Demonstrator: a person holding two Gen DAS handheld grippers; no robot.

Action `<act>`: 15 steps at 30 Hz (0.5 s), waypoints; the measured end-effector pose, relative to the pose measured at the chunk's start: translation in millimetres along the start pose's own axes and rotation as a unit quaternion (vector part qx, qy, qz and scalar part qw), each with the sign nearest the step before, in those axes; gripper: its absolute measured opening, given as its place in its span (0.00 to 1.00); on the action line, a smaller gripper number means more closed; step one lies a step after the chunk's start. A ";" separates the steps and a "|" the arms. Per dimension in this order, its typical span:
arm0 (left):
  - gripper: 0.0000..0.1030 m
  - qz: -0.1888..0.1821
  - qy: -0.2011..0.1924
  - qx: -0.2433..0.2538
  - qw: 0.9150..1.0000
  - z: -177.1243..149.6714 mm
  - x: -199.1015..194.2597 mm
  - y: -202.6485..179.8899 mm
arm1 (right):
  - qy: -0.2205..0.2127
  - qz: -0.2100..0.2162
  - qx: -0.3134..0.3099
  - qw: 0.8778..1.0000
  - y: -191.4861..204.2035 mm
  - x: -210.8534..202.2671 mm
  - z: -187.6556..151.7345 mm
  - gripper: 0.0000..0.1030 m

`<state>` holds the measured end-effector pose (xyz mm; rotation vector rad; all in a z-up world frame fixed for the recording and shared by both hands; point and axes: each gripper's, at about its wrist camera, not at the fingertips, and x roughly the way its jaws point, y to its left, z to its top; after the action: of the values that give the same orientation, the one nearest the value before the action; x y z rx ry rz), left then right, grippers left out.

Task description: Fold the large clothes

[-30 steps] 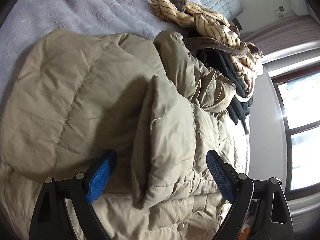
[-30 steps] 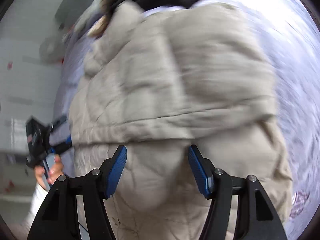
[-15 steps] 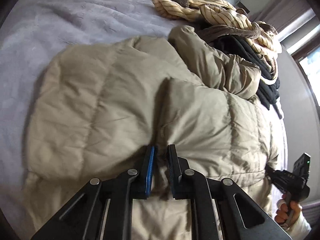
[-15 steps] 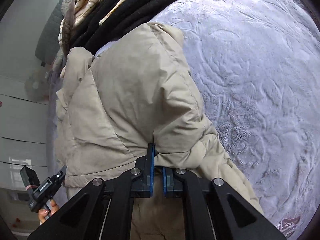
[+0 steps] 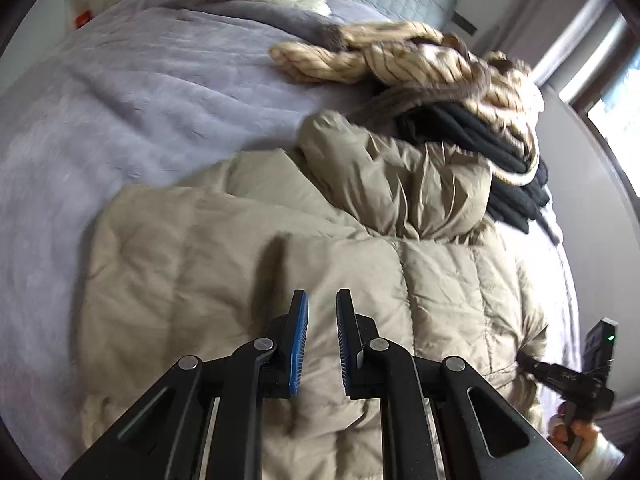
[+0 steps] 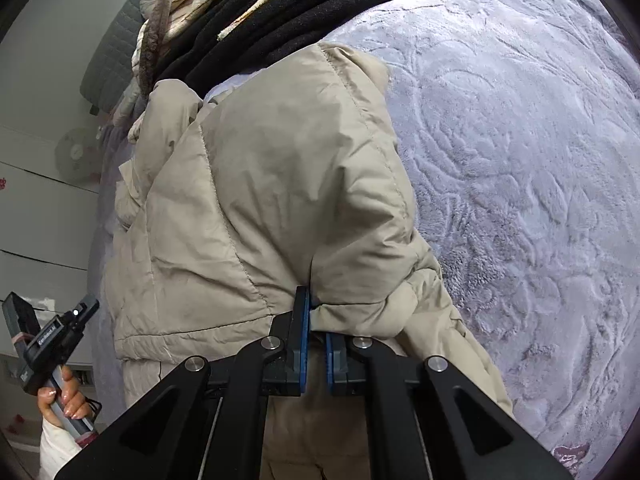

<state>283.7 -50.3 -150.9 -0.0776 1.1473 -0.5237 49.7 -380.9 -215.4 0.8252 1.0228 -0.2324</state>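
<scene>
Jacket [image 5: 440, 280] fold now released by left claw [image 5: 322, 344].

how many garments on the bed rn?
3 visible. Beige puffer jacket nearest, held at its edge by the right gripper. Black garment lies behind it, and the cream striped knit is draped over that. More may be buried in that pile.

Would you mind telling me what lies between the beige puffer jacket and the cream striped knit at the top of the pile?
Folded black garments lie between the beige puffer jacket and the cream striped knit, clearest in the left wrist view.
</scene>
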 end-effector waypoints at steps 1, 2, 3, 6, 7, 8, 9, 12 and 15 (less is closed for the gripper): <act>0.16 0.013 0.012 0.006 1.000 -2.6 11.4 -1.7 | 0.001 -0.002 -0.005 1.000 1.9 -1.2 -0.3 0.07; 0.16 0.026 0.024 0.011 0.999 -5.3 23.0 -3.3 | 0.001 -0.005 -0.009 1.000 5.8 -1.2 -0.4 0.07; 0.16 0.037 0.036 0.015 0.999 -9.4 32.5 -1.0 | 0.003 -0.006 -0.013 1.000 7.4 -3.0 -1.1 0.07; 0.16 0.046 0.046 0.025 0.998 -21.6 48.2 8.3 | 0.012 -0.008 -0.026 1.000 12.2 -9.6 -3.6 0.18; 0.16 0.047 0.046 0.027 0.997 -23.4 48.9 11.0 | 0.013 -0.008 -0.030 0.999 13.4 -13.1 -4.8 0.29; 0.16 0.046 0.046 0.027 0.997 -23.4 49.0 13.5 | 0.012 -0.003 -0.035 0.999 15.5 -19.6 -6.5 0.41; 0.16 0.046 0.047 0.027 0.997 -22.7 48.7 14.2 | 0.008 0.005 -0.038 0.999 16.9 -25.8 -7.6 0.44; 0.16 0.054 0.049 0.040 0.996 -21.8 48.9 17.5 | -0.024 0.036 -0.049 0.998 22.8 -53.7 -8.4 0.47; 0.16 0.059 0.049 0.046 0.996 -22.6 51.2 20.9 | -0.074 0.037 -0.046 0.996 20.6 -77.9 1.4 0.47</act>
<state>286.8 -49.5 -210.6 0.0964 1.2130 -0.4793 20.6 -382.9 -140.2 0.7501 0.8562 -0.1786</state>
